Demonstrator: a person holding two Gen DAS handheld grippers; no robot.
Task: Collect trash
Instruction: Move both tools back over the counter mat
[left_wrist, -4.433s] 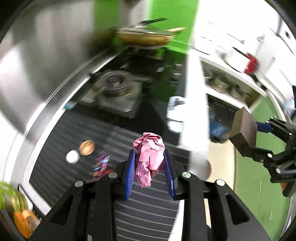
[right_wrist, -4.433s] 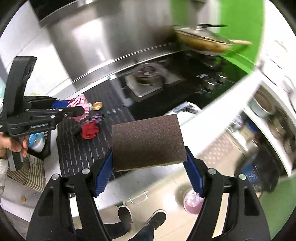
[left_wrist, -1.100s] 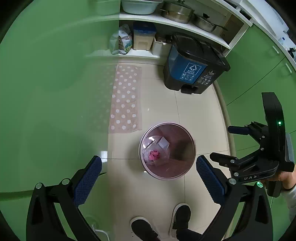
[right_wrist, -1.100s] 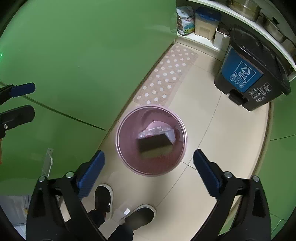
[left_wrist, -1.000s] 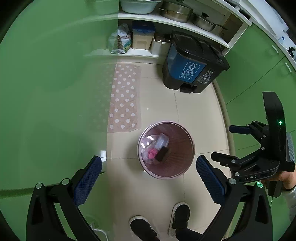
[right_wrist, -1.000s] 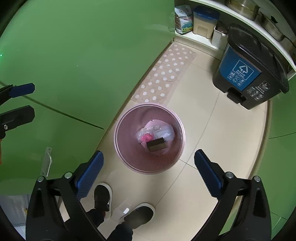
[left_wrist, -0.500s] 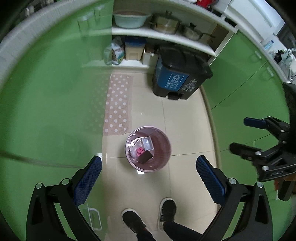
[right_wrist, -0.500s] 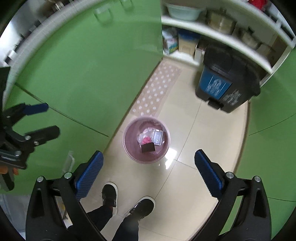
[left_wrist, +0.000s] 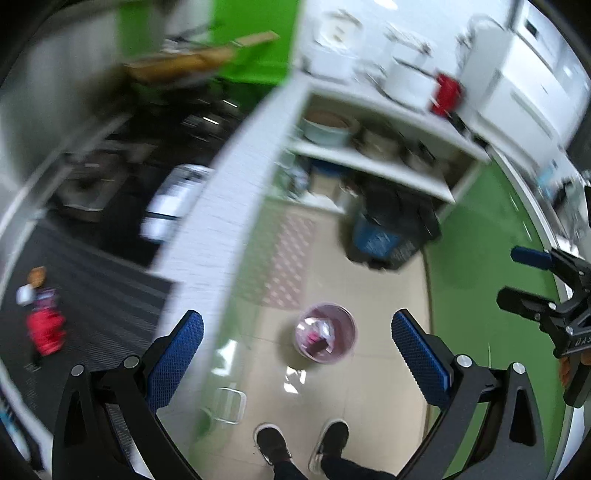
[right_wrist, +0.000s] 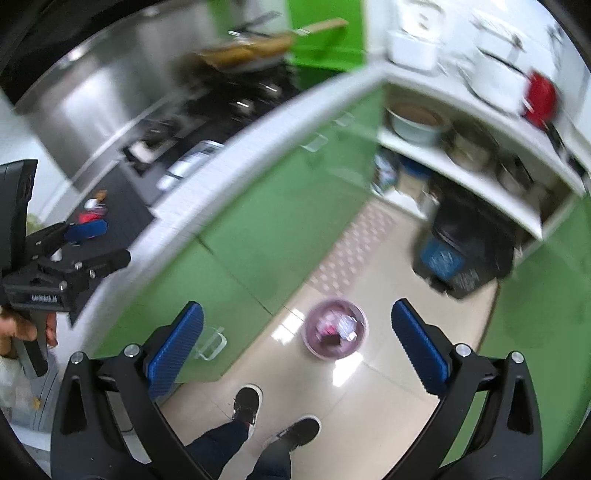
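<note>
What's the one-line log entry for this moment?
left gripper: open | right gripper: open | pink bin: holds trash | red scrap: on counter

Open floor (right_wrist: 373, 391) is left around the pink bin (right_wrist: 335, 329), hemmed by green cabinets (right_wrist: 258, 236) on one side and a black-and-blue bin (right_wrist: 465, 258) beyond.

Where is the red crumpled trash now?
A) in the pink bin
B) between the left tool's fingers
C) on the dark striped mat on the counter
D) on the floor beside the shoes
C: the red trash lies on the striped mat, far from the pink bin.
</note>
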